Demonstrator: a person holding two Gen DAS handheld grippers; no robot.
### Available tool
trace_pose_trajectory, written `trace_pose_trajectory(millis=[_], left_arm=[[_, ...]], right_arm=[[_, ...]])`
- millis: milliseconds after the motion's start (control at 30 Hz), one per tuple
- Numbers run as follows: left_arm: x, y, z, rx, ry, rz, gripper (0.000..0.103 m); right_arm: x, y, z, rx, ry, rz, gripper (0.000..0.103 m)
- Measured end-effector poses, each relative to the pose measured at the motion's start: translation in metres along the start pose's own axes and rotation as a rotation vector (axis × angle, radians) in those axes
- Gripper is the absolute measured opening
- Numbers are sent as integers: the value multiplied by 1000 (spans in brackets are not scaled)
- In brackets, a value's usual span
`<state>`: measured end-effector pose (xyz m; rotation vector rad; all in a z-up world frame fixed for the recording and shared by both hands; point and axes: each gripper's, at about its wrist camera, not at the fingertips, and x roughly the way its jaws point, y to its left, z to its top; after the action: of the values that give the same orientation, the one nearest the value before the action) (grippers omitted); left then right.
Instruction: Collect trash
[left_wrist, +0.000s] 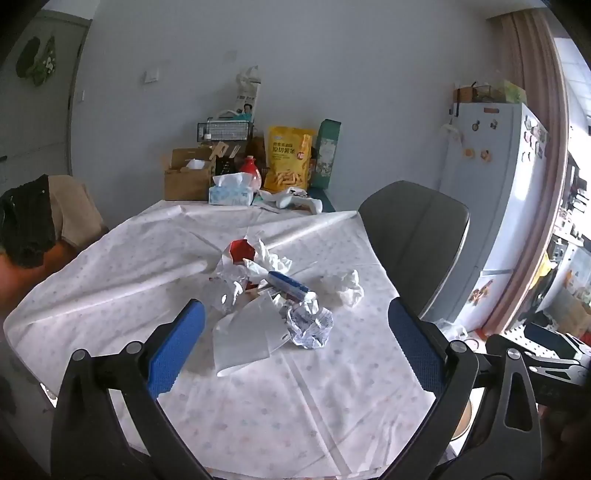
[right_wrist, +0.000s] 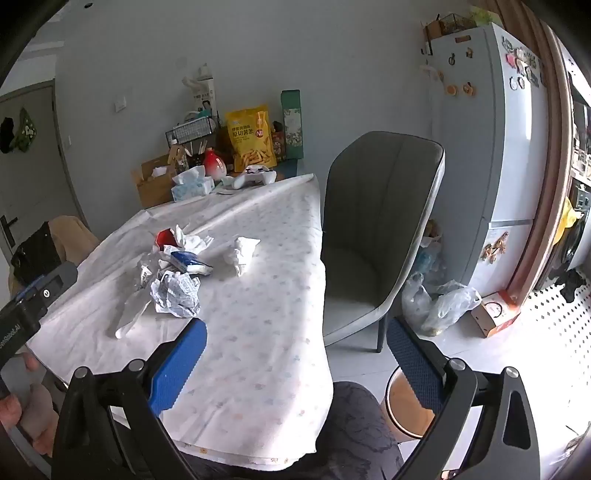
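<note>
A heap of trash lies mid-table: a red carton (left_wrist: 242, 250), crumpled clear wrap (left_wrist: 229, 284), a blue and white packet (left_wrist: 288, 285), a flat white bag (left_wrist: 245, 338), a crumpled printed paper (left_wrist: 308, 323) and a white tissue ball (left_wrist: 345, 286). My left gripper (left_wrist: 295, 347) is open and empty, just short of the white bag. In the right wrist view the printed paper (right_wrist: 177, 293), the packet (right_wrist: 190, 262) and the tissue ball (right_wrist: 242, 253) show ahead to the left. My right gripper (right_wrist: 295, 365) is open and empty over the table's near right edge. An orange-lined bin (right_wrist: 408, 404) stands on the floor below it.
A grey chair (right_wrist: 376, 229) stands right of the table (right_wrist: 266, 332). A tissue box (left_wrist: 231, 192), cardboard box (left_wrist: 186, 177), yellow snack bag (left_wrist: 290, 158) and game controller (right_wrist: 255, 177) crowd the far end. Plastic bags (right_wrist: 439, 302) and a fridge (right_wrist: 491, 147) stand right.
</note>
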<state>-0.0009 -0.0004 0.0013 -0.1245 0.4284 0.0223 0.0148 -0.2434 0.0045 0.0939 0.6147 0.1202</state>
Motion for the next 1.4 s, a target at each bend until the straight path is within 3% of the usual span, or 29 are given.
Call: trace_pose_trajectory(millis=[167,300,1067,1400], left_arm=[[-4,-1,3,1,-24,-11,98],[2,6,-1,-7,6,7,98],[0,6,0,-10,6,17,98],[4,11,0,-28,12,19,98]], right_arm=[[-2,1,-1,9,-15,-7,95],[-2,-1,1,14,-10,-8,95],[3,3,-1,10,-3,-4,92],[3,6,-2,-2,-19,-27,95]])
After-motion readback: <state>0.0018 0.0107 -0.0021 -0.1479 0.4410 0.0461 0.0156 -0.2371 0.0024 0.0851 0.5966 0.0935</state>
